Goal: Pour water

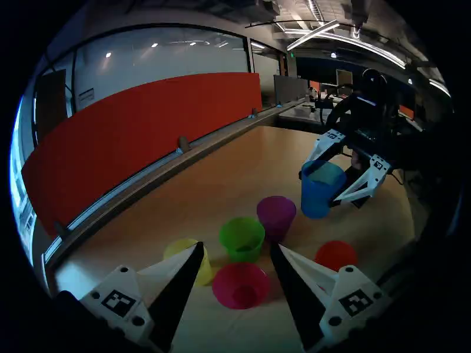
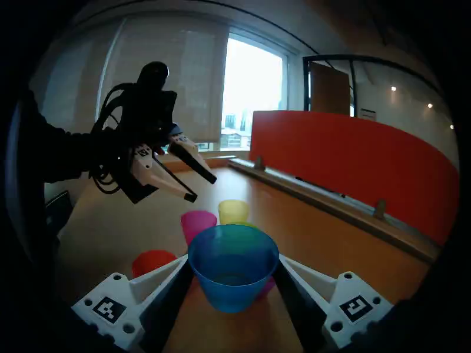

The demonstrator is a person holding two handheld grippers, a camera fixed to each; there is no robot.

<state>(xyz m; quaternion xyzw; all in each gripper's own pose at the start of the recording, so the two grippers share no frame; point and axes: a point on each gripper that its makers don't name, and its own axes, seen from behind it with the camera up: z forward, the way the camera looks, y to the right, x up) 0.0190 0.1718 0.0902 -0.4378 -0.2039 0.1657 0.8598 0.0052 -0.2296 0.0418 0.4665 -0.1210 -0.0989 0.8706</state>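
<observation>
One blue cup [image 2: 233, 282] — right gripper [image 2: 234, 263] clamps it

Six plastic cups, one of them held

The translucent blue cup [image 2: 234, 285] is upright, mouth up, gripped at its sides between the jaws of the right gripper [image 2: 234, 260]; its contents are hard to make out. The other five stand upright and open on the wooden desk [image 1: 235, 170] in a loose cluster: a green cup [image 1: 242, 238] with a purple cup [image 1: 276, 216] just beside it, a yellow cup [image 1: 176, 247], a pink cup [image 1: 241, 285] and, a little apart, a red cup [image 1: 335, 255]. In the left gripper view the blue cup is near the purple one.
</observation>
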